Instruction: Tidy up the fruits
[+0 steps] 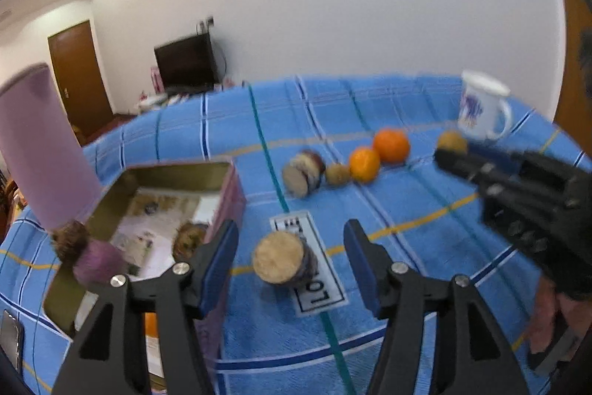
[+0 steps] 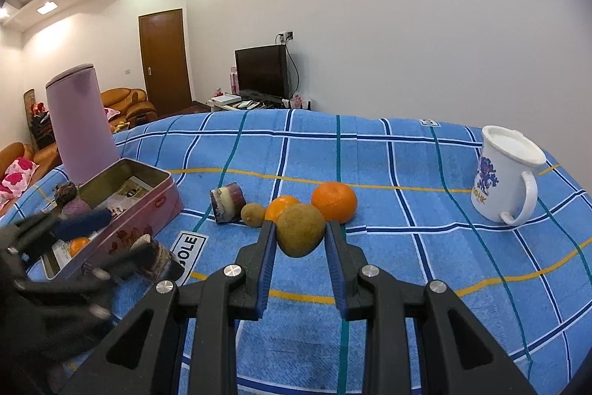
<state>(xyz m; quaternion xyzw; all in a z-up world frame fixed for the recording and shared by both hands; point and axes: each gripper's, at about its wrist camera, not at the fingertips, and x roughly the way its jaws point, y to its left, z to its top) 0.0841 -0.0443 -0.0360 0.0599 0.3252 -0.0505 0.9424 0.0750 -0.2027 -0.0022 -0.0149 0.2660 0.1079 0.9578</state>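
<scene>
My left gripper [image 1: 291, 228] is open above the blue cloth. A short cut cane piece [image 1: 285, 258] lies between its fingers, and the pads stand clear of it. An open pink tin [image 1: 225, 195] sits just left of it, with an orange [image 2: 78, 245] and a purple fruit [image 2: 74, 208] at its near end. My right gripper [image 2: 300, 226] is shut on a brown-green round fruit [image 2: 300, 234], held above the cloth. Behind it lie two oranges [image 2: 334, 201] [image 2: 281, 206], a small kiwi [image 2: 252, 214] and another cane piece [image 2: 228, 204].
A tall pink canister [image 2: 79, 124] stands behind the tin. A white mug [image 2: 507, 180] sits at the far right of the cloth. A printed label [image 1: 318, 287] lies under the near cane piece. A phone [image 1: 11, 339] rests at the left edge.
</scene>
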